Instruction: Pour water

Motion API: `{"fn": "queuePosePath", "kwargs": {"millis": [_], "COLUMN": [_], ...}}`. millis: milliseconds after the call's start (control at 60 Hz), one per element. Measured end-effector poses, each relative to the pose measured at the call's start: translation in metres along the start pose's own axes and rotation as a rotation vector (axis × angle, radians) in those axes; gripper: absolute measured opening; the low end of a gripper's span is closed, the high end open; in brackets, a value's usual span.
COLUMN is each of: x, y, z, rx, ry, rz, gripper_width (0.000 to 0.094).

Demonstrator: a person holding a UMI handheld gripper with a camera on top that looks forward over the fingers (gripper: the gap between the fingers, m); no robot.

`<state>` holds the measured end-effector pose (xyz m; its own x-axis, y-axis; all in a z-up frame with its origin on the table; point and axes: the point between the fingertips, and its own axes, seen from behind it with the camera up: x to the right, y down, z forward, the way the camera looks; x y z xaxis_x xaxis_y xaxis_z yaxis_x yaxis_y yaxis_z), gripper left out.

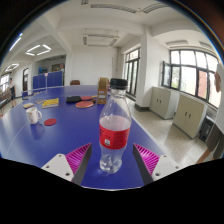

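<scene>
A clear plastic water bottle with a red label and a dark cap stands upright on the blue table. It is between my fingers, with a gap at each side. My gripper is open; the magenta pads flank the bottle's base. The lower part of the bottle looks clear. A white cup stands on the table to the left, beyond the fingers.
Red paddles and a yellow object lie farther back on the table. A tall brown container stands behind the bottle. White cabinets line the right wall under windows. The table's right edge runs just right of the bottle.
</scene>
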<state>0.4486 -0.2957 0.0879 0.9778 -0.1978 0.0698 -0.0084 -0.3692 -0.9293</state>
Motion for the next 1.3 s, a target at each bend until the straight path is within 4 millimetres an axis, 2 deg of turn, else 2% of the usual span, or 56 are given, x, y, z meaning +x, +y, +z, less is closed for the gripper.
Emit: {"fn": "queuePosePath", "kwargs": {"millis": [33, 100, 150, 200, 300, 350, 367, 400, 417, 583, 667, 750, 817, 900, 1000, 1083, 1133, 1233, 1300], "x": [-0.001, -0.003, -0.007, -0.005, -0.005, -0.002, -0.008, -0.007, -0.007, -0.007, -0.006, -0.003, 0.003, 0.005, -0.002, -0.023, -0.053, -0.131, -0.198], "y": [-0.004, -0.018, -0.025, -0.029, -0.035, -0.032, -0.031, -0.032, -0.032, -0.032, -0.040, -0.058, -0.082, -0.121, -0.184, -0.248, -0.280, -0.340, -0.361], "z": [0.016, 0.032, 0.039, 0.048, 0.050, 0.052, 0.053, 0.052, 0.052, 0.053, 0.055, 0.056, 0.056, 0.060, 0.061, 0.063, 0.071, 0.087, 0.101], "rx": [0.022, 0.055, 0.081, 0.102, 0.123, 0.129, 0.132, 0.133, 0.135, 0.127, 0.129, 0.143, 0.162, 0.206, 0.251, 0.317, 0.367, 0.447, 0.512], "ry": [-0.003, -0.026, -0.047, -0.032, -0.026, -0.025, -0.022, -0.020, -0.021, -0.012, 0.009, 0.048, 0.088, 0.151, 0.254, 0.357, 0.423, 0.499, 0.524], "rz": [-0.004, -0.005, -0.014, -0.027, -0.014, -0.001, 0.001, 0.004, 0.005, -0.008, -0.013, -0.045, -0.091, -0.175, -0.328, -0.526, -0.686, -1.082, -1.362], "gripper_width": [0.0836, 0.0787, 0.0682, 0.0516, 0.0448, 0.0407, 0.0393, 0.0389, 0.0358, 0.0359, 0.0360, 0.0360, 0.0358, 0.0360, 0.0360, 0.0358, 0.0360, 0.0360, 0.0361]}}
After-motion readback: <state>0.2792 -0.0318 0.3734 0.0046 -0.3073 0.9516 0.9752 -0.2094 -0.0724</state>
